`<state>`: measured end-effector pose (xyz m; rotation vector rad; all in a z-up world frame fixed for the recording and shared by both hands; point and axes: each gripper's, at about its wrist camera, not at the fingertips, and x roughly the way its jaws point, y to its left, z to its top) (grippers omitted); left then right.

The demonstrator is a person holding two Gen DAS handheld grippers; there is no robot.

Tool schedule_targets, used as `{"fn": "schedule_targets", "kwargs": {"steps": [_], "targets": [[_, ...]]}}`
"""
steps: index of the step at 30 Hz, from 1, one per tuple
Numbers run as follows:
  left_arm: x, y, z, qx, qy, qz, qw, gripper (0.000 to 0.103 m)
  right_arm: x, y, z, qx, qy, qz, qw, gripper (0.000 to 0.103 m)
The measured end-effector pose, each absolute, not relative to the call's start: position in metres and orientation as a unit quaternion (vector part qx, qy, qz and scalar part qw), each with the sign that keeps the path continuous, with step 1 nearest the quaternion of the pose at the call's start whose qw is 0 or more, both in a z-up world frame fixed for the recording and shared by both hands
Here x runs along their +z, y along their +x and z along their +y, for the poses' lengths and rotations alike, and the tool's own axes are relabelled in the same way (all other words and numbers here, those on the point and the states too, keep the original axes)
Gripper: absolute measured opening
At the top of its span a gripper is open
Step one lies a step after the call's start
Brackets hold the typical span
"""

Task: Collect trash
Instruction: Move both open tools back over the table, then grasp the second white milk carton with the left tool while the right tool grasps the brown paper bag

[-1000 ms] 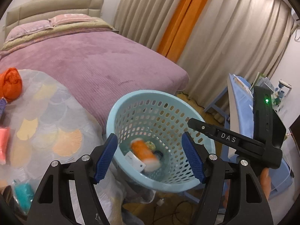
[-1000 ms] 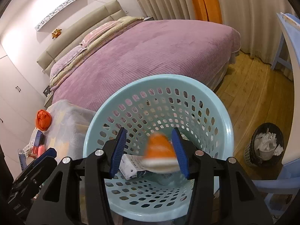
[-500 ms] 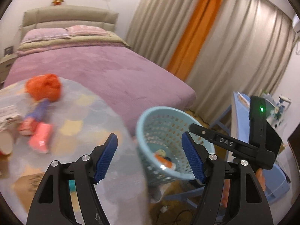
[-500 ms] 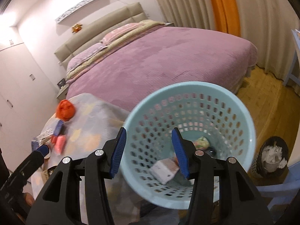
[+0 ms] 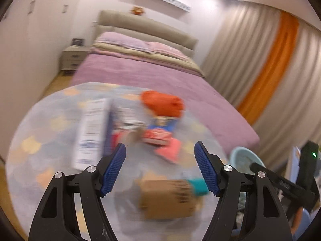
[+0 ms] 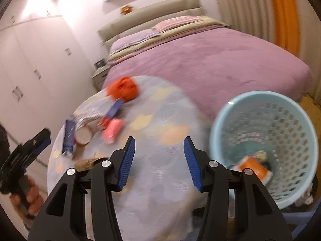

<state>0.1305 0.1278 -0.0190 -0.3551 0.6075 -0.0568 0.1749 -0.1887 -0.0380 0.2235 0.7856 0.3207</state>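
Both views are blurred by motion. My left gripper (image 5: 160,168) is open and empty above the round table (image 5: 50,140). On the table lie a brown cardboard box (image 5: 170,198), a white and blue carton (image 5: 91,134), a pink packet (image 5: 170,150), a red and blue wrapper (image 5: 158,130), an orange bag (image 5: 162,104) and a teal item (image 5: 197,186). My right gripper (image 6: 158,160) is open and empty over the table (image 6: 156,180), left of the light blue basket (image 6: 270,104). The basket holds an orange cup (image 6: 254,168) and other trash.
A bed with a purple cover (image 5: 150,76) stands behind the table. Beige and orange curtains (image 5: 270,60) hang at the right. White wardrobes (image 6: 30,70) line the left wall. A nightstand (image 5: 74,58) stands by the bed.
Both grippers have swung left from the basket to the table. The orange cup dropped from the right gripper into the basket a second ago.
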Motion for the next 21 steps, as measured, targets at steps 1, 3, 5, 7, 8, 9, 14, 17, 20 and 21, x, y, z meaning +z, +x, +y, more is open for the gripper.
{"fn": "schedule_targets", "kwargs": {"steps": [1,3,5,7,8,9,14,17,20,21], "targets": [[-0.021,0.13,0.139,-0.014,-0.179,0.299,0.937,0.072,-0.039,0.175,-0.177,0.169,0.104,0.383,0.902,0.059],[-0.025,0.13,0.158,0.008,-0.182,0.302,0.936,0.079,-0.04,0.174,-0.154,0.186,0.09,0.384,0.9,0.063],[-0.031,0.133,0.172,0.022,-0.18,0.31,0.933,0.079,-0.042,0.173,-0.138,0.199,0.076,0.387,0.897,0.066],[-0.043,0.143,0.182,0.026,-0.177,0.332,0.926,0.079,-0.047,0.175,-0.116,0.217,0.061,0.394,0.891,0.07],[-0.049,0.148,0.186,0.028,-0.175,0.341,0.923,0.079,-0.049,0.176,-0.109,0.223,0.058,0.398,0.888,0.071],[-0.054,0.151,0.19,0.028,-0.175,0.347,0.921,0.079,-0.054,0.178,-0.099,0.23,0.053,0.406,0.883,0.071],[-0.076,0.166,0.199,0.026,-0.184,0.369,0.911,0.079,-0.067,0.181,-0.071,0.24,0.022,0.418,0.876,0.071],[-0.084,0.175,0.204,0.034,-0.185,0.375,0.908,0.079,-0.074,0.184,-0.062,0.238,0.006,0.424,0.874,0.071],[-0.09,0.185,0.208,0.038,-0.184,0.381,0.905,0.079,-0.08,0.185,-0.059,0.241,-0.003,0.43,0.87,0.071],[-0.093,0.187,0.209,0.037,-0.186,0.384,0.904,0.078,-0.082,0.185,-0.057,0.243,-0.007,0.431,0.869,0.071]]}}
